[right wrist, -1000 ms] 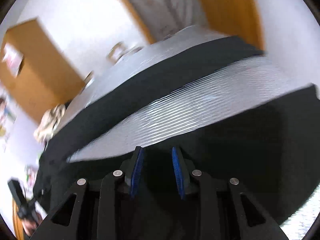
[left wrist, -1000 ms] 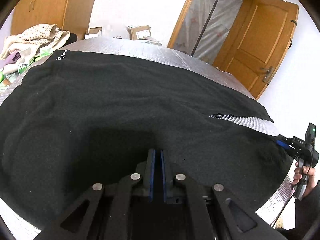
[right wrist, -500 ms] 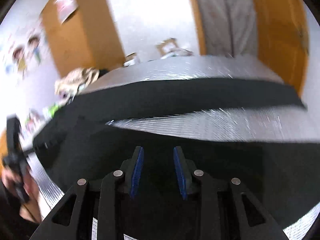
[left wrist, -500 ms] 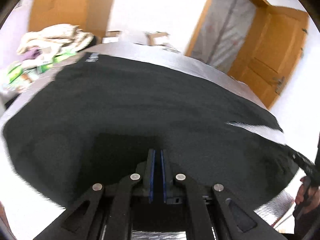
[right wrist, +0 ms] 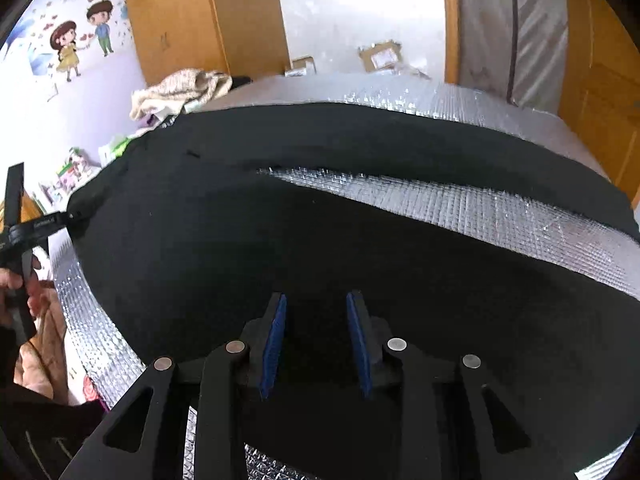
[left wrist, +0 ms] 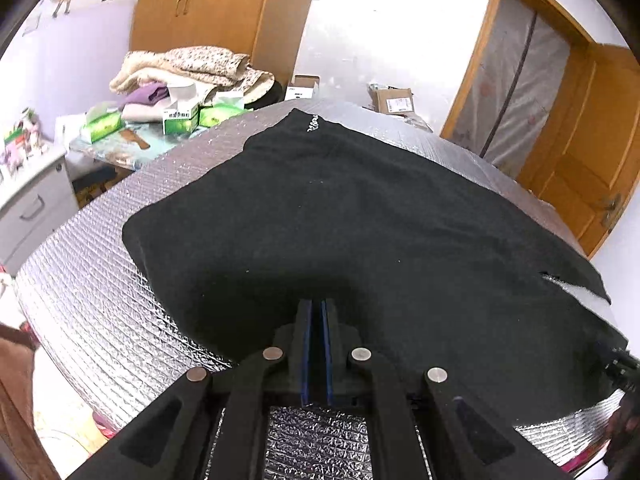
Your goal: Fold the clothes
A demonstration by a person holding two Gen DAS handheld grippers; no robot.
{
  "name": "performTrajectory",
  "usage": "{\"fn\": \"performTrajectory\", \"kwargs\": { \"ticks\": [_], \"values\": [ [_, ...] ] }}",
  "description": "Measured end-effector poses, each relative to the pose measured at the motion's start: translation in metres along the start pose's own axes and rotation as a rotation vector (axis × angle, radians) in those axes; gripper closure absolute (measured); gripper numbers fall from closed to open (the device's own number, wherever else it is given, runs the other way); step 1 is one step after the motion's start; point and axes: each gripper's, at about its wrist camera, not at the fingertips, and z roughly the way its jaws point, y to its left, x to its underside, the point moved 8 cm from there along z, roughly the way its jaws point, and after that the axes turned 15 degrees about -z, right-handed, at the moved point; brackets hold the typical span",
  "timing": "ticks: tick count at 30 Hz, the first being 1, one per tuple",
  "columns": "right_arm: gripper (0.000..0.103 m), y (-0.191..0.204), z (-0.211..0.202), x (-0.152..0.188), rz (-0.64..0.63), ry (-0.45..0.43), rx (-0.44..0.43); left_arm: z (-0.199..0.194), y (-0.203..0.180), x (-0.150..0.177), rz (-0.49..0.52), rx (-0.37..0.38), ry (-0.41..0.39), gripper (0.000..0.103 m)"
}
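Observation:
A black garment (left wrist: 360,220) with small white lettering (left wrist: 312,123) near its far end lies spread on the silver foil-covered table (left wrist: 92,280). It looks like trousers, since a strip of foil (right wrist: 460,204) shows between two dark legs. My left gripper (left wrist: 316,308) is shut on the garment's near edge. In the right wrist view the left gripper (right wrist: 44,224) pinches a corner of the cloth. My right gripper (right wrist: 316,320) hovers over the garment's near part with its jaws apart. Black cloth lies under and between its blue pads (right wrist: 274,340), and they do not press it.
A heap of blankets (left wrist: 192,68) and green tissue boxes (left wrist: 180,114) sit on a side table at the far left, beside a grey drawer unit (left wrist: 28,196). Cardboard boxes (left wrist: 392,98) lie behind the table. A wooden door (left wrist: 592,140) stands at the right. A person's hand (right wrist: 16,280) holds the left gripper.
Both views swung sideways. The left view now shows bare foil at the garment's left edge. The right view rolled upright, and its jaws stand slightly wider. The left jaws stayed shut.

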Motion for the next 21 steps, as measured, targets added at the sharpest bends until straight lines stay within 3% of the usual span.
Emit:
{"fn": "performTrajectory", "kwargs": {
  "ticks": [11, 13, 16, 21],
  "values": [
    [0.067, 0.001, 0.000, 0.000, -0.016, 0.023, 0.013, 0.019, -0.037, -0.044, 0.019, 0.057, 0.020, 0.098],
    [0.067, 0.000, 0.001, -0.001, -0.015, 0.022, 0.010, 0.035, -0.042, -0.049, 0.024, 0.050, 0.042, 0.098],
    [0.067, 0.000, 0.000, -0.001, -0.009, 0.023, 0.004, 0.064, -0.032, -0.047, -0.008, -0.020, 0.117, 0.098],
    [0.068, -0.007, -0.004, -0.003, 0.036, 0.023, -0.013, 0.056, -0.030, -0.051, -0.038, 0.012, 0.088, 0.097]
  ]
}}
